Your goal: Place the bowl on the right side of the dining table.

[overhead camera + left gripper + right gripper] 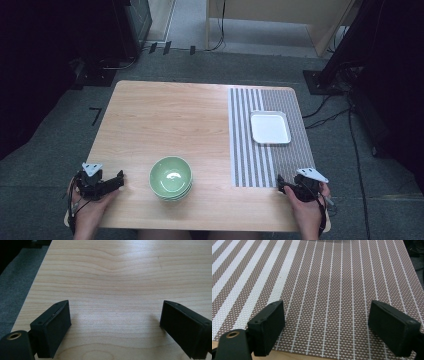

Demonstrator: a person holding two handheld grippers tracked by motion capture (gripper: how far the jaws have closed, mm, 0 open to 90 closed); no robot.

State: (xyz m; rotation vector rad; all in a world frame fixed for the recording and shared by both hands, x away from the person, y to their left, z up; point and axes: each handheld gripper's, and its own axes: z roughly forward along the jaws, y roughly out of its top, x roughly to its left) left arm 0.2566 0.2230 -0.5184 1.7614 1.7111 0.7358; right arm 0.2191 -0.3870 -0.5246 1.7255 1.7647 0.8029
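High view: left gripper (119,181) rests at the near-left corner of the tabletop (165,115), right gripper (280,183) at the near edge of the striped placemat (252,145). The stack of green bowls (171,177) sits between them near the front edge, closer to the left gripper, touching neither. The white square plate (270,127) lies on the far half of the placemat, well apart from the right gripper. Count: one plate, one placemat, two grippers; bowls look like three by the rims (hard to be sure at this size).

Risks, as I judge them: gripping only the top rim could drag a nested bowl up with it and drop it. The stack is close to the front edge, so a sideways nudge from a jaw could push it off. The glazed rim is likely slick, so a shallow pinch may slip.

Left gripper view: left gripper (115,320) jaws wide apart, nothing between them, bare wood below.

Right gripper view: right gripper (327,320) also spread wide and empty, hovering over the placemat (332,277) weave. A low jaw could snag the mat and shift the plate.
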